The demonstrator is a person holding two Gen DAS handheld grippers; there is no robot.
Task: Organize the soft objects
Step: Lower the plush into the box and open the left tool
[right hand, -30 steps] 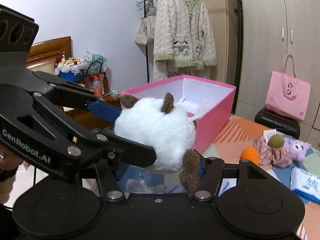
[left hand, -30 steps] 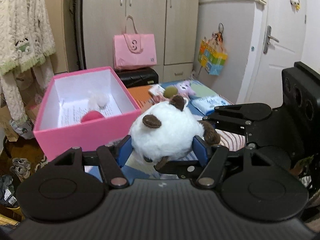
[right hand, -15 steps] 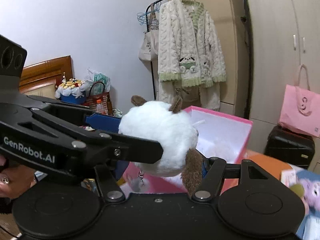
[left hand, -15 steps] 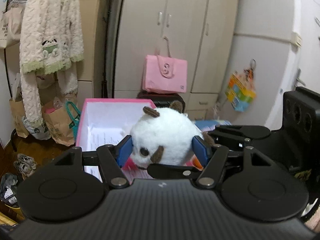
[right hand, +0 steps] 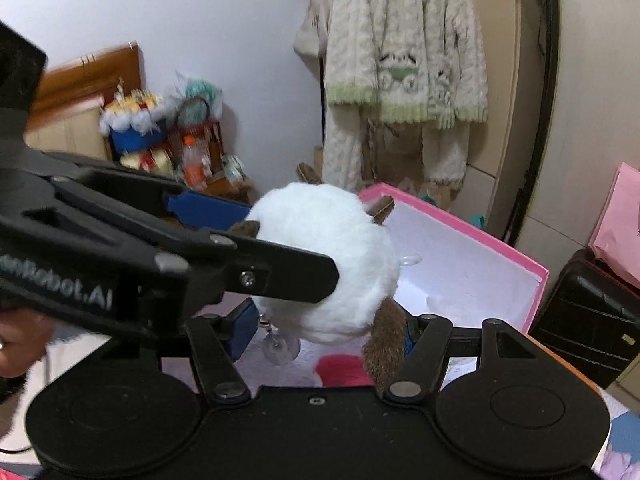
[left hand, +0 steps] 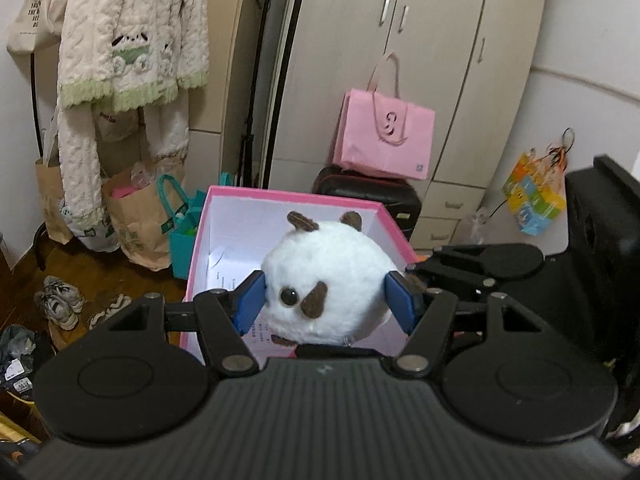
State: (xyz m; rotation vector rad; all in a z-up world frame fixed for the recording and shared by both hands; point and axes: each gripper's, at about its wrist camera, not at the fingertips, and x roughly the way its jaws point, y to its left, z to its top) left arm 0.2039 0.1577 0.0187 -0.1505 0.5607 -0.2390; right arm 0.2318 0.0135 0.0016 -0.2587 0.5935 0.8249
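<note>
A round white plush toy (left hand: 326, 280) with brown ears and patches is held by both grippers at once, above the open pink box (left hand: 236, 194). My left gripper (left hand: 325, 304) is shut on it, blue pads pressing both sides. My right gripper (right hand: 326, 330) is shut on the same plush toy (right hand: 332, 264) from the side; the left gripper's arm crosses the right wrist view. A clear suction cup (right hand: 280, 350) dangles under the toy. A pink soft object (right hand: 344, 370) lies in the box (right hand: 536, 276) on white paper.
A cream knitted cardigan (left hand: 132, 40) hangs on a rack at left, with paper bags and a teal bag (left hand: 180, 224) below. A pink shopping bag (left hand: 384, 136) stands on a black suitcase (left hand: 368, 192) by the wardrobe. Shoes (left hand: 60, 304) lie on the wooden floor.
Both grippers have carried the plush toy up and over the pink box. The toy now hangs above the box's inside, and the bed with the other toys has dropped from view.
</note>
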